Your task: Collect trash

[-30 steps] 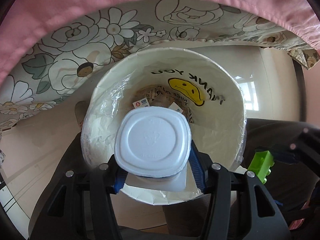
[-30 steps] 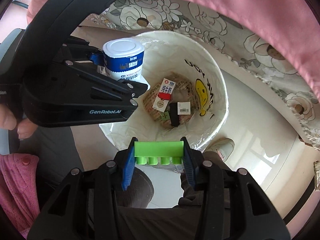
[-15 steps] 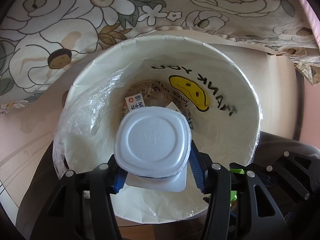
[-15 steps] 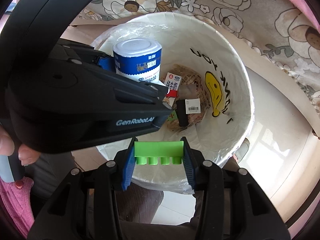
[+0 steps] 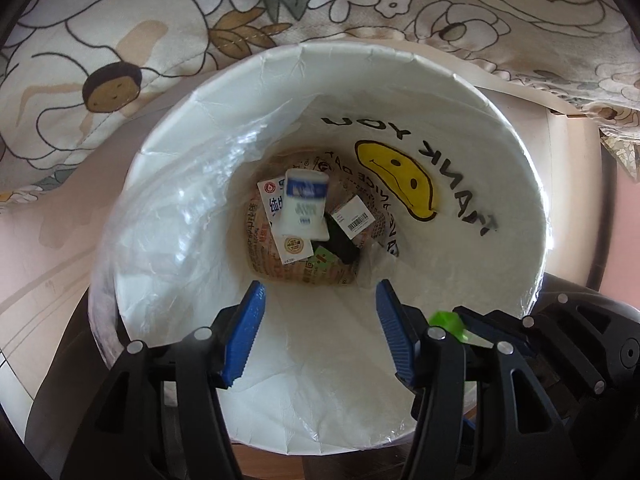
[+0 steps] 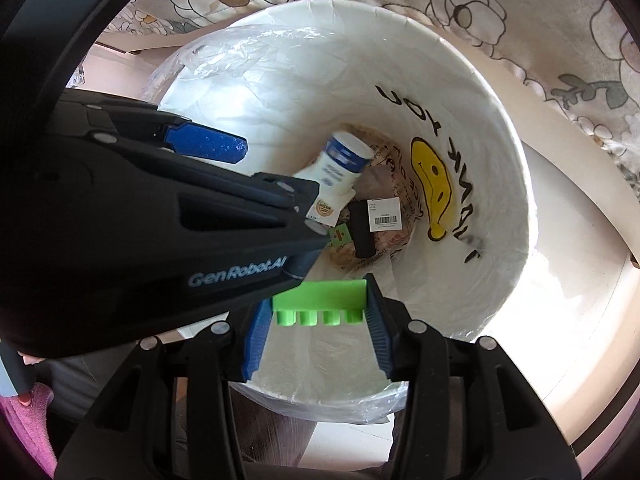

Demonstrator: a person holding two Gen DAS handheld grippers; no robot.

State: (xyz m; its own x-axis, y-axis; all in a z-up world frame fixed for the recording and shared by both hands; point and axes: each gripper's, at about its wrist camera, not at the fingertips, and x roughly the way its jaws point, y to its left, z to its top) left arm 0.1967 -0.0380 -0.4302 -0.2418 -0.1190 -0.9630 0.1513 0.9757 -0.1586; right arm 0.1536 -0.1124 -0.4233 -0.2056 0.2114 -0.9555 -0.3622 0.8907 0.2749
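The left hand-held gripper (image 5: 320, 332) is seen over the bin (image 5: 400, 56) with its jaws opening and nothing between them. The cup (image 5: 302, 208), blurred, is seen well down inside the bin, over the cartons and wrappers at the bottom; whether it is at rest cannot be told. That piece is judged collected.

The right hand-held gripper (image 6: 320, 316) is seen near the bin's near rim with the green brick (image 6: 320, 300) between its blue pads. Its jaws are opening, and the brick appears tilted and loosening, though contact cannot be ruled out. The brick's drop is judged to be what remains here.
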